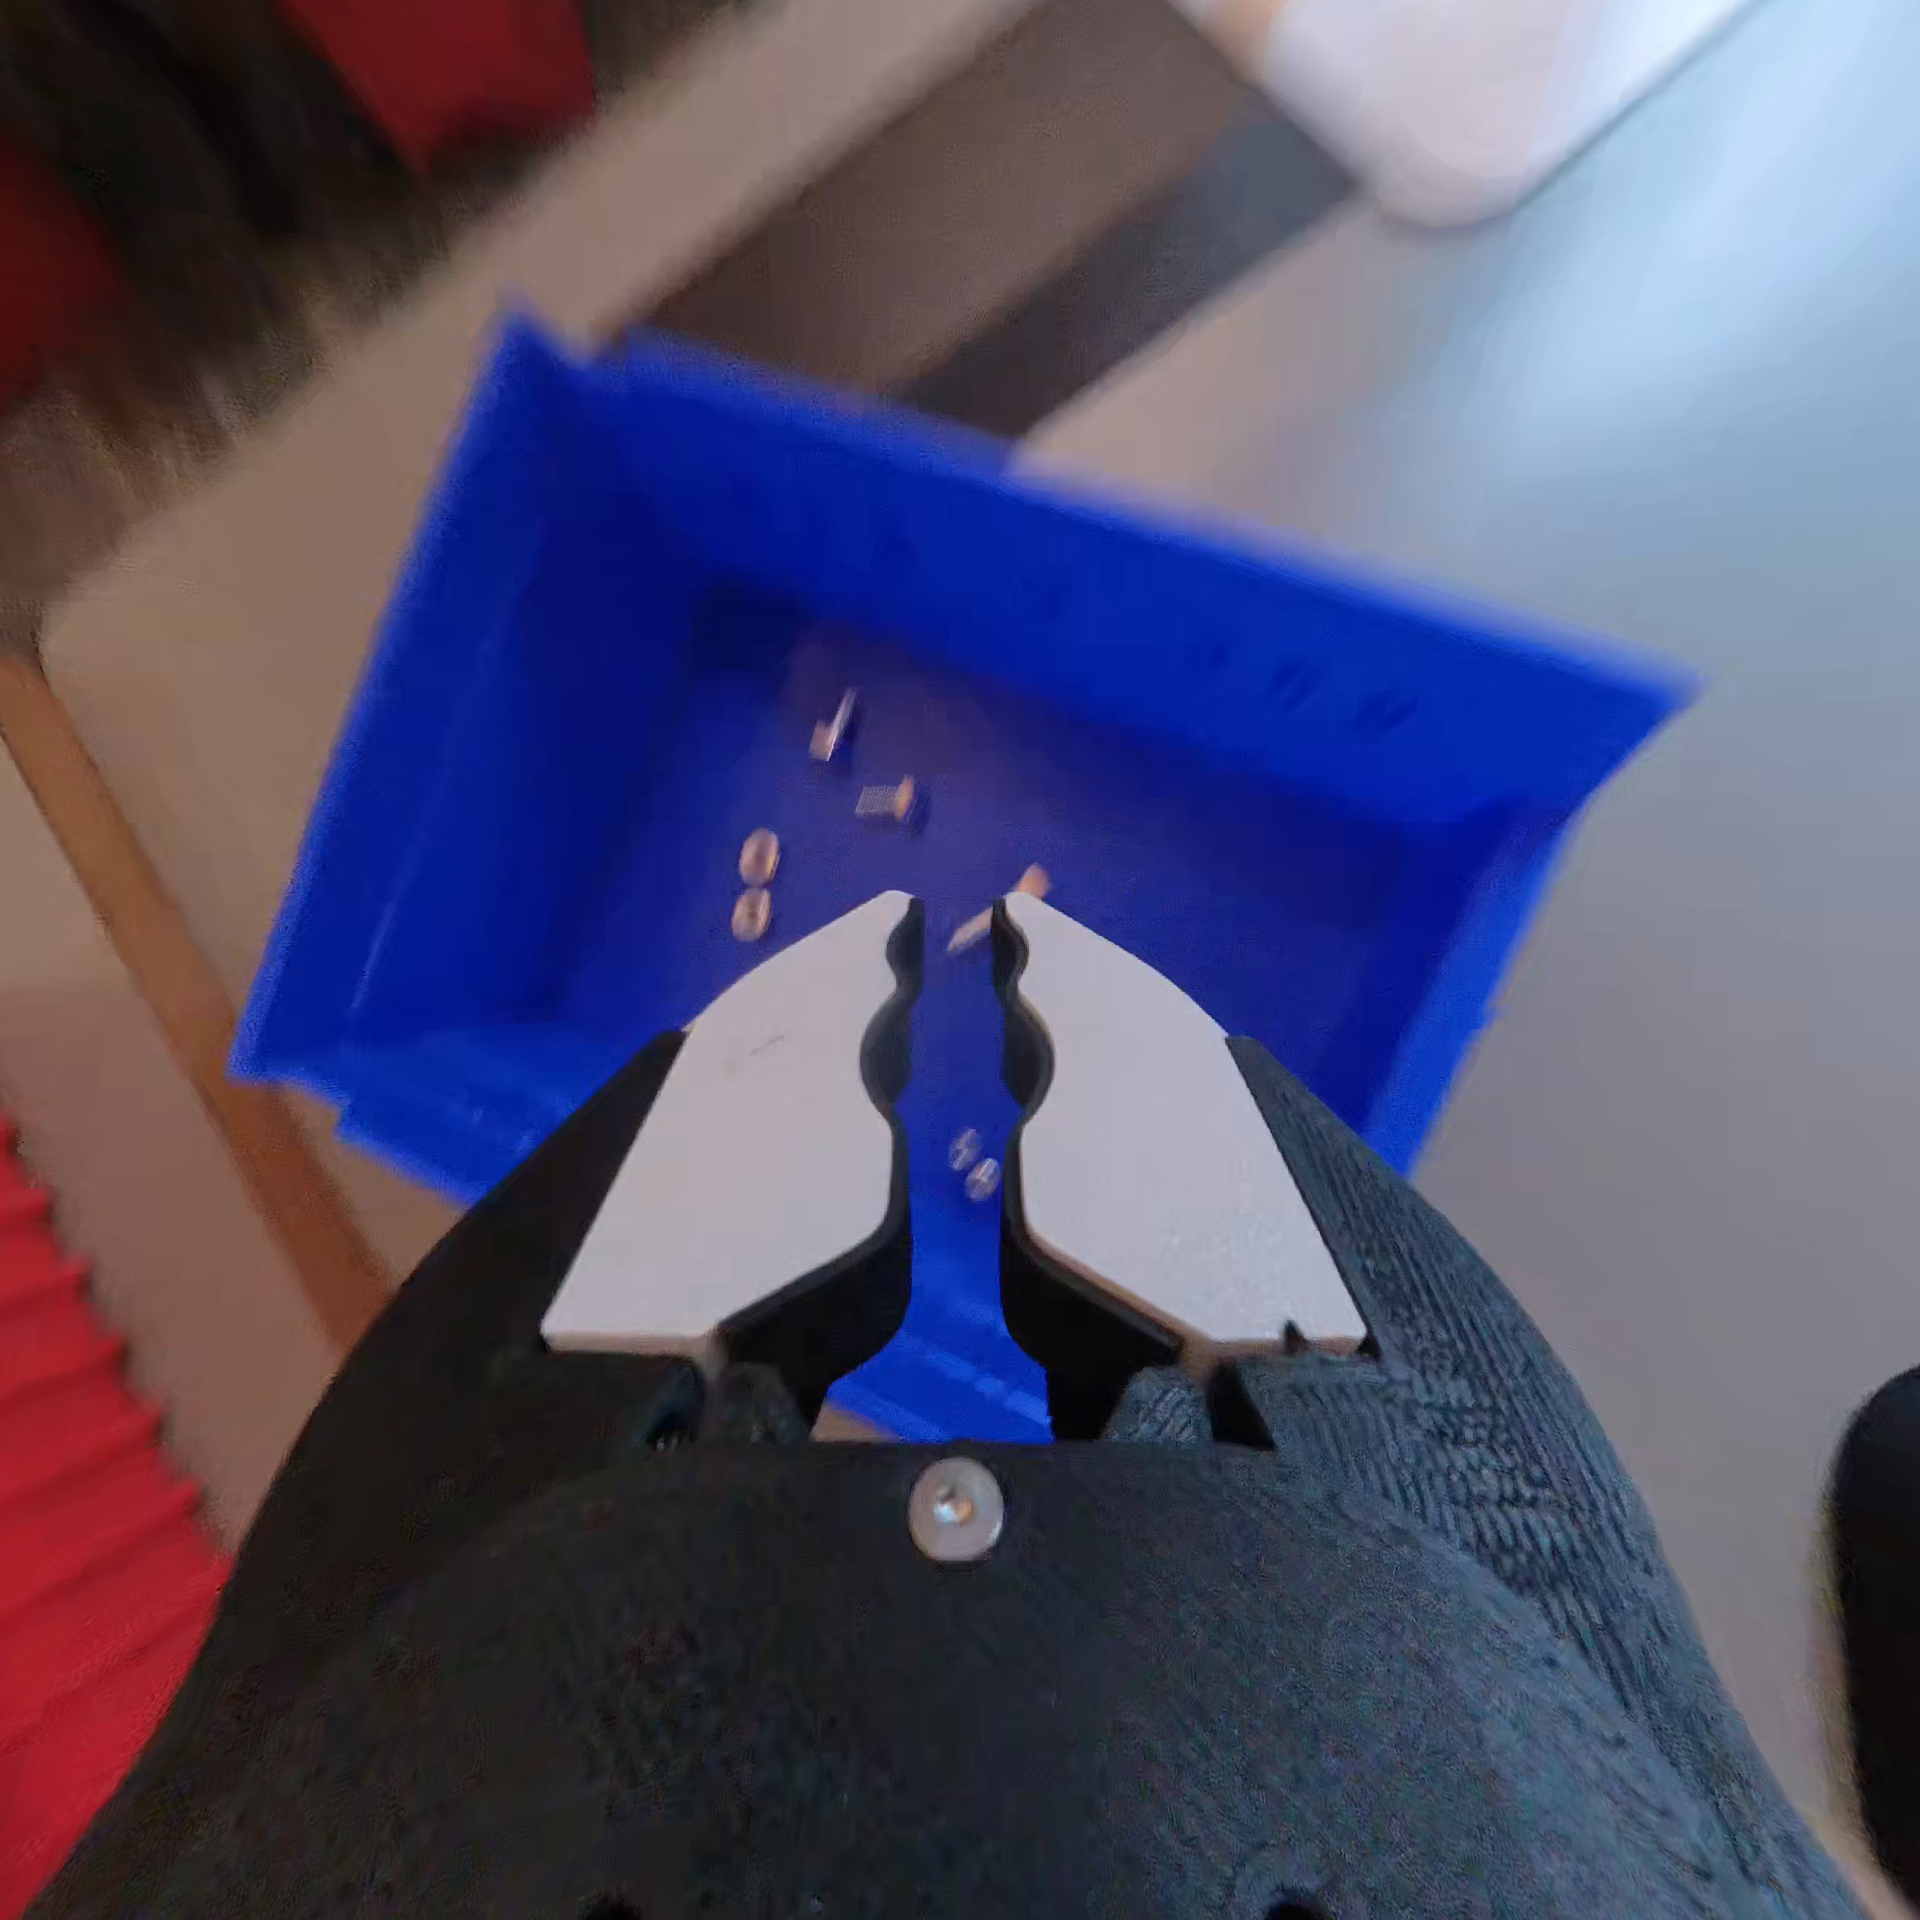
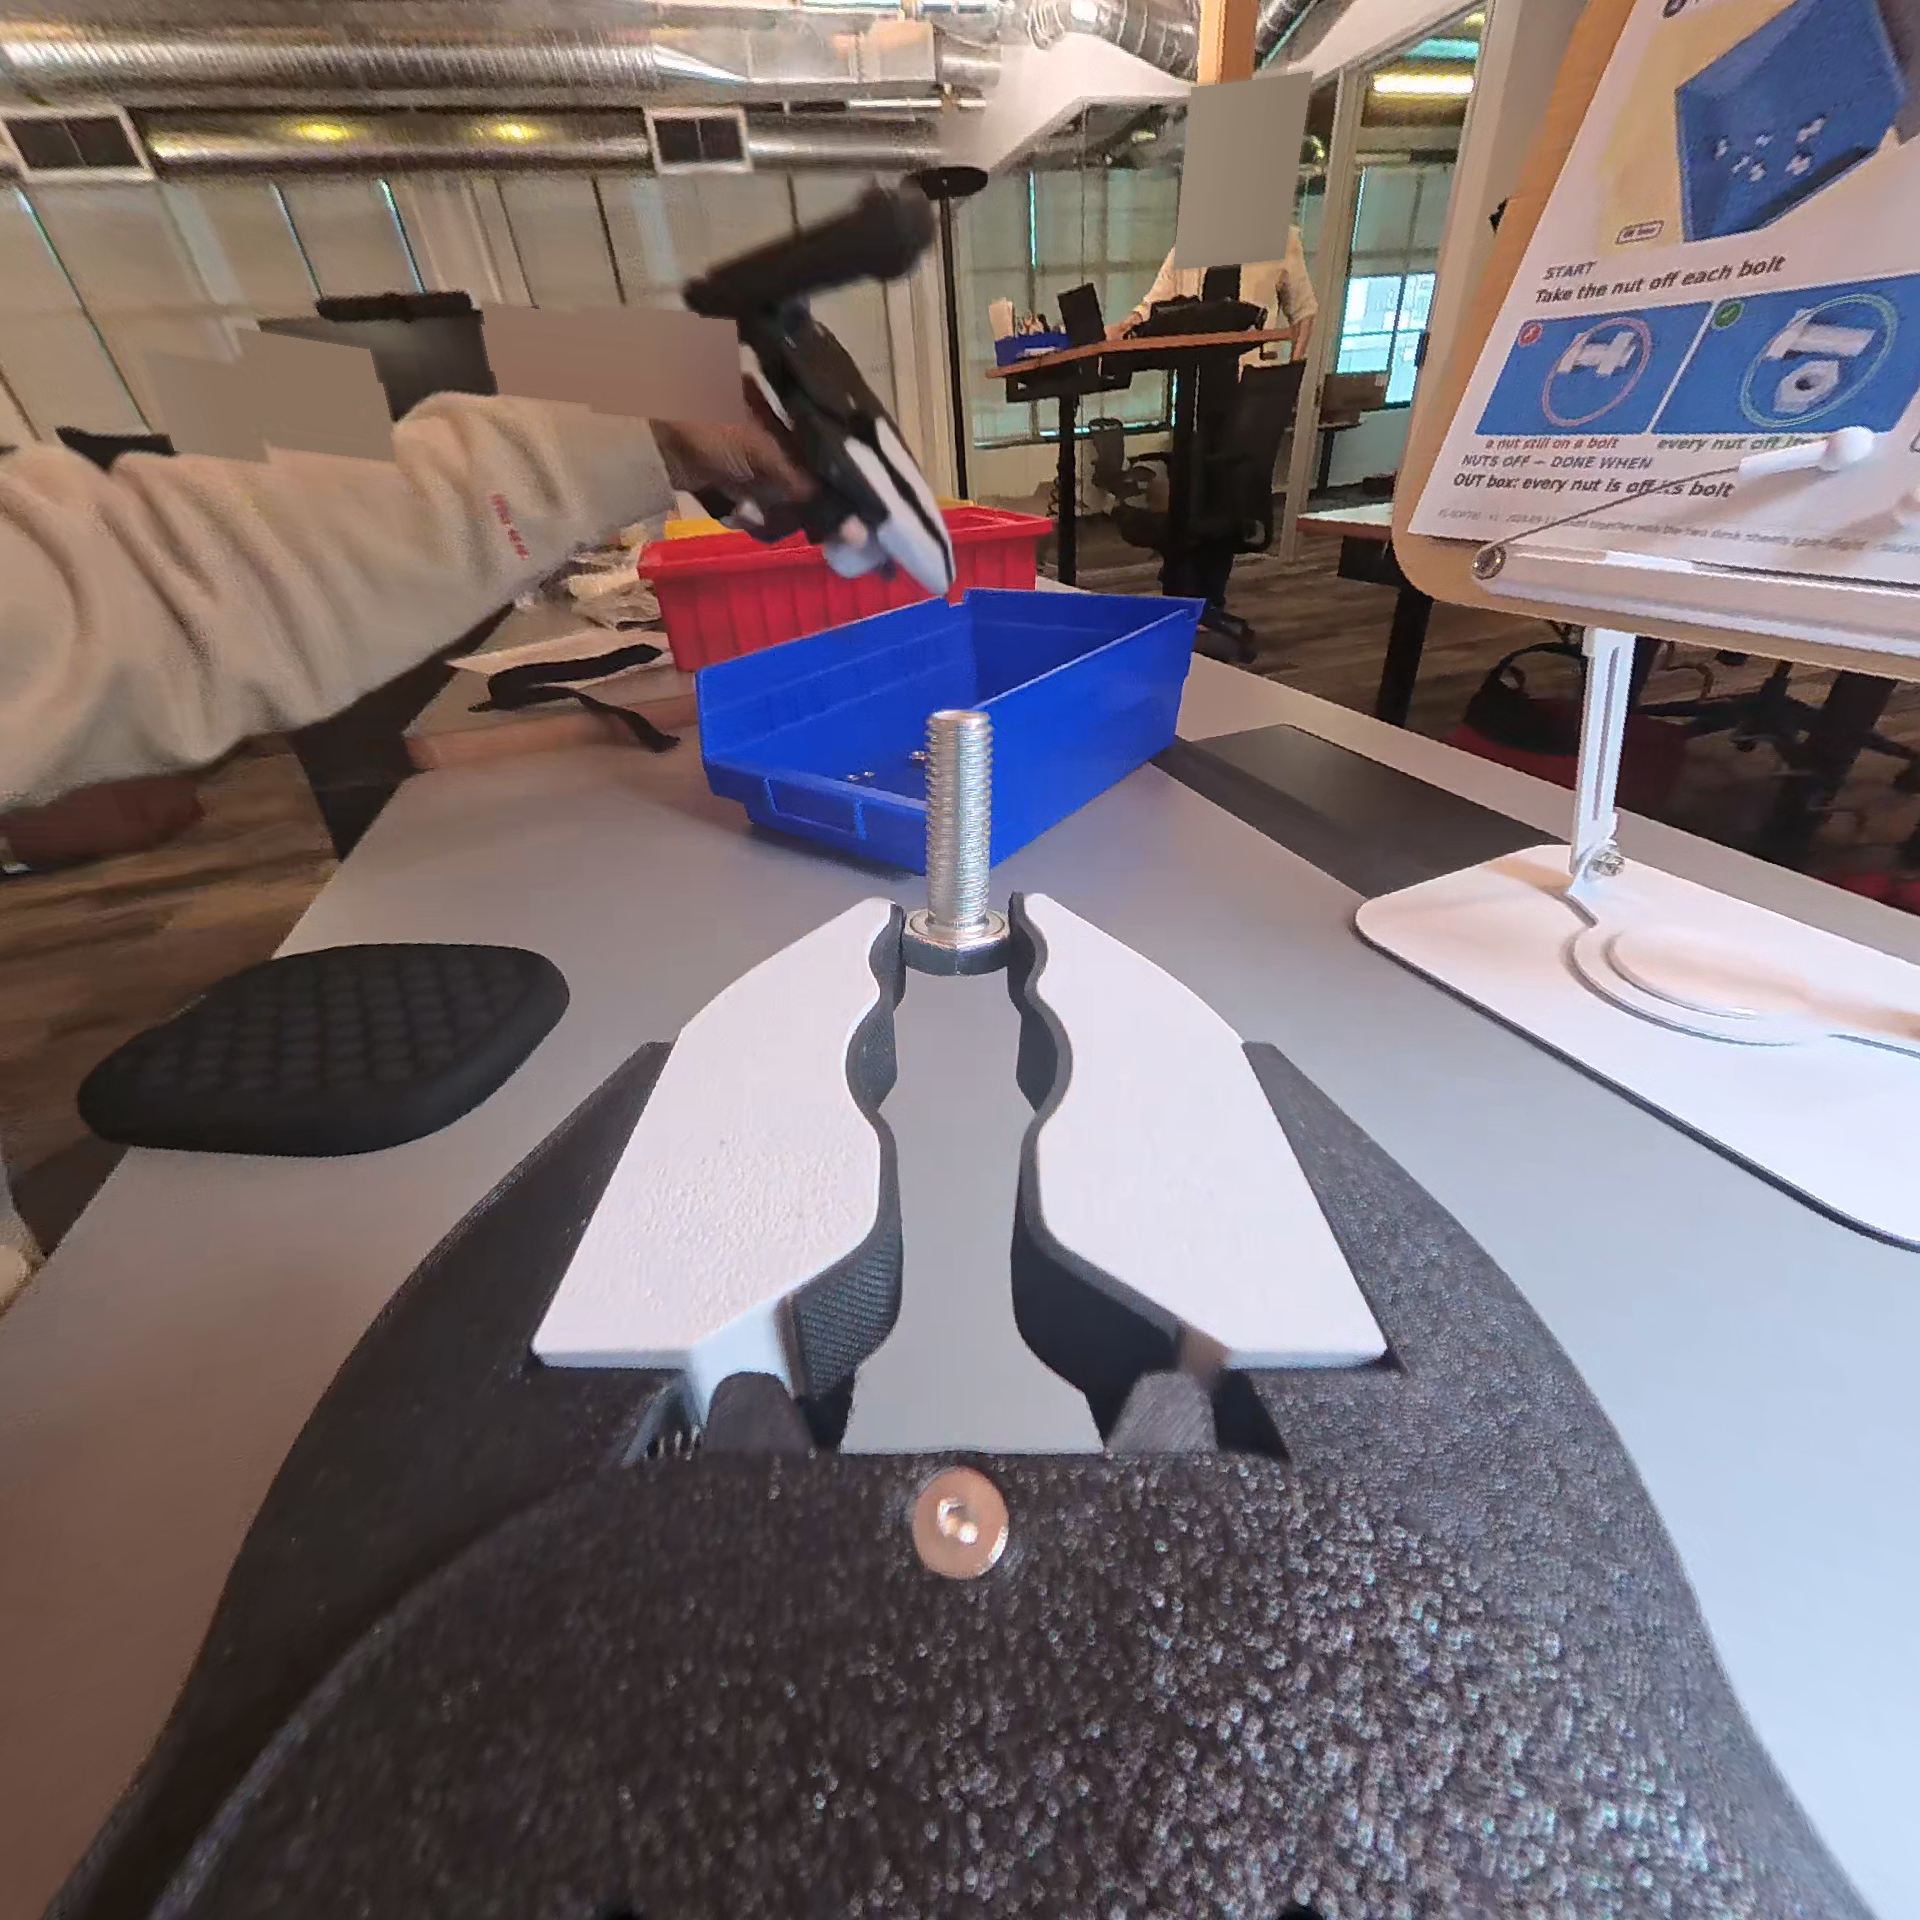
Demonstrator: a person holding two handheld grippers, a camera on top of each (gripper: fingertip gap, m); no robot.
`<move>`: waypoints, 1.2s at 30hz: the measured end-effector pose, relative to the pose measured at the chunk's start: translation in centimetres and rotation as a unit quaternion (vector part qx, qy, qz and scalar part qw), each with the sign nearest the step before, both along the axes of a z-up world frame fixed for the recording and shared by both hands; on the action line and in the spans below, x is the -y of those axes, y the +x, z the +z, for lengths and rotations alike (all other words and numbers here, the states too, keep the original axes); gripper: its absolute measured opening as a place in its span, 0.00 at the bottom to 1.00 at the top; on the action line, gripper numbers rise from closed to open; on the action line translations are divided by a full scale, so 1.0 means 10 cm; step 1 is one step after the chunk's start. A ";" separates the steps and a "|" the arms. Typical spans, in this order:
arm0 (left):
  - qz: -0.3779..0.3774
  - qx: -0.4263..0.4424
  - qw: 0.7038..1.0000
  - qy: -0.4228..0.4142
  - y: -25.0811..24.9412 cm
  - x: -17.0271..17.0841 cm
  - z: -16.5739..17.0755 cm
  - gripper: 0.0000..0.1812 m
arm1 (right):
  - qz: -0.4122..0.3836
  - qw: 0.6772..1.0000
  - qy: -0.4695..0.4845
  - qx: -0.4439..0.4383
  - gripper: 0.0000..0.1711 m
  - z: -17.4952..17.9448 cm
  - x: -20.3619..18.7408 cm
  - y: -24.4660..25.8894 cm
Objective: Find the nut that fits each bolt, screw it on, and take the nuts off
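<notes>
Right gripper (image 2: 956, 925) clamps the bolt (image 2: 958, 821) by its head, thread up, just before the blue bin (image 2: 831, 717), presenting it for a nut. Left gripper (image 1: 956, 914) hangs over the bin, jaws slightly parted, empty, likely choosing from loose nuts (image 1: 756, 883).

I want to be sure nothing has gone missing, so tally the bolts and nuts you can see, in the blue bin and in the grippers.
Bolts loose in the blue bin: 3
Bolt held upright in the right gripper: 1
Nuts in the bin: 4
Total: 8 (the bin view is blurred)
</notes>
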State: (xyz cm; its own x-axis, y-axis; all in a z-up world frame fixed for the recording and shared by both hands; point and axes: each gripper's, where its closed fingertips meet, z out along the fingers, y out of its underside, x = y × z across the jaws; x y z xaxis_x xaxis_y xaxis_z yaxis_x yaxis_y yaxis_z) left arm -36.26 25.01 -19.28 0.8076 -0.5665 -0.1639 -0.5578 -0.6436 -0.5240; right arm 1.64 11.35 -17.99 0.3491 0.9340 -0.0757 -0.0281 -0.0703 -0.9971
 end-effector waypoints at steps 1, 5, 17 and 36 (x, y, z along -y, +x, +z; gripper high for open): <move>0.009 -0.052 0.998 -0.045 -0.19 -0.01 -0.22 0.09 | 0.001 1.000 0.000 0.001 0.11 -0.01 0.01 -0.01; 0.023 -0.141 0.969 -0.200 -0.46 0.07 -0.85 0.18 | -0.002 1.000 -0.005 0.006 0.11 -0.08 0.03 -0.01; 0.042 -0.206 0.925 -0.318 -0.76 0.08 -1.30 0.20 | 0.002 0.999 -0.035 0.006 0.11 -0.19 -0.04 0.02; -0.305 -0.189 0.893 -0.273 1.15 0.89 -0.07 0.10 | -0.011 0.998 -0.033 0.048 0.11 -0.35 -0.06 -0.19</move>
